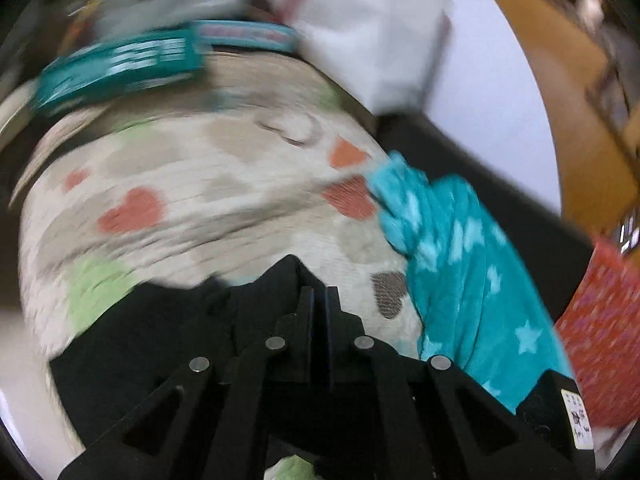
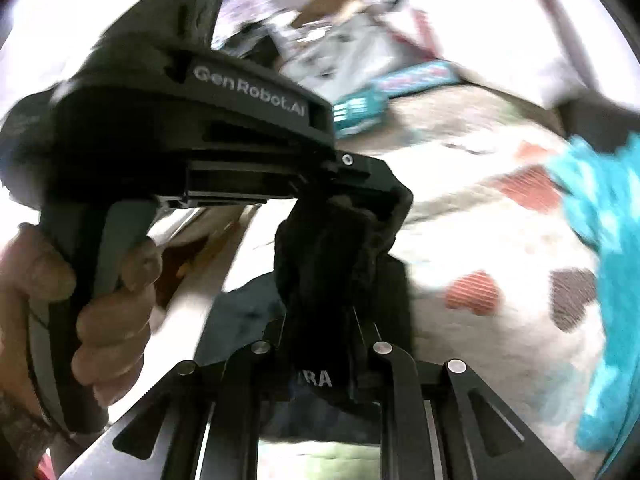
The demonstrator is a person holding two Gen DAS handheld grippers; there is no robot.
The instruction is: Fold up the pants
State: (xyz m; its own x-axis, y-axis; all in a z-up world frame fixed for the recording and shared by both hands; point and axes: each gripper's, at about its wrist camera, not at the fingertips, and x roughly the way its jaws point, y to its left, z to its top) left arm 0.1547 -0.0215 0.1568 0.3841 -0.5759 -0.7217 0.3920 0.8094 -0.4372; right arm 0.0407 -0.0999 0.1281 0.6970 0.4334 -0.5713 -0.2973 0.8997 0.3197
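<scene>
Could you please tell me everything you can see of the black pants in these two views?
The black pants look like soft, dark, matte fabric. In the right wrist view a bunched fold hangs between the left tool above and the right tool below, with white letters showing low down. In the left wrist view the left tool is shut on a raised peak of the cloth, which spreads over the heart-patterned blanket. Motion blur hides seams and pockets.

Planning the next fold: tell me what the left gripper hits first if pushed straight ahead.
Probably the heart-print blanket: the left gripper, shut on the black pants, points straight at it. Depth is unclear through the blur.
</scene>
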